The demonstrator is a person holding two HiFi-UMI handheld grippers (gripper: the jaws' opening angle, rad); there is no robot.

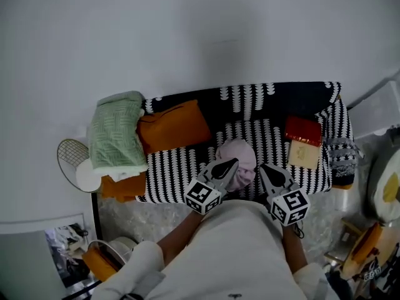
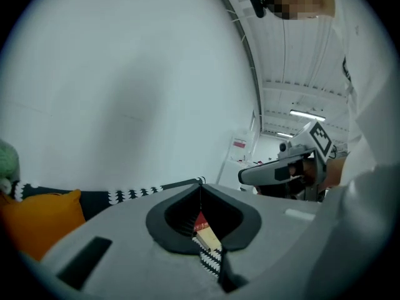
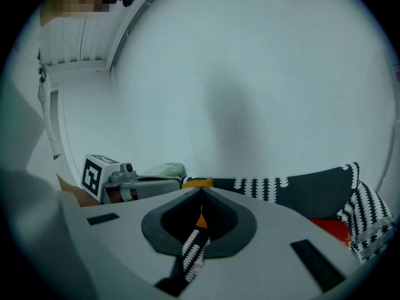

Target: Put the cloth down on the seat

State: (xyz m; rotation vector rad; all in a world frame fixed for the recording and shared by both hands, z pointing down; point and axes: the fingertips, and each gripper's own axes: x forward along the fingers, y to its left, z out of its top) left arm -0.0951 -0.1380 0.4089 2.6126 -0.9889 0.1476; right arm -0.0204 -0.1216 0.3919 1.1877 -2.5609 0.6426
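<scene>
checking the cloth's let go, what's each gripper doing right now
Left gripper: shut, empty; cloth lies on the seat.
Right gripper: shut, empty.

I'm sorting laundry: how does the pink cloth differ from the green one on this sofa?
The pink cloth is small and bunched into a heap; the green cloth is larger and folded flat. The pink cloth lies mid-seat on the sofa; the green cloth drapes over its end at the head view's left. Both are pale fabric.

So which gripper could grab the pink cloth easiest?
Left, probably. The left gripper points right at the cloth on the seat; the right gripper sits off to its side. Both are shut.
</scene>
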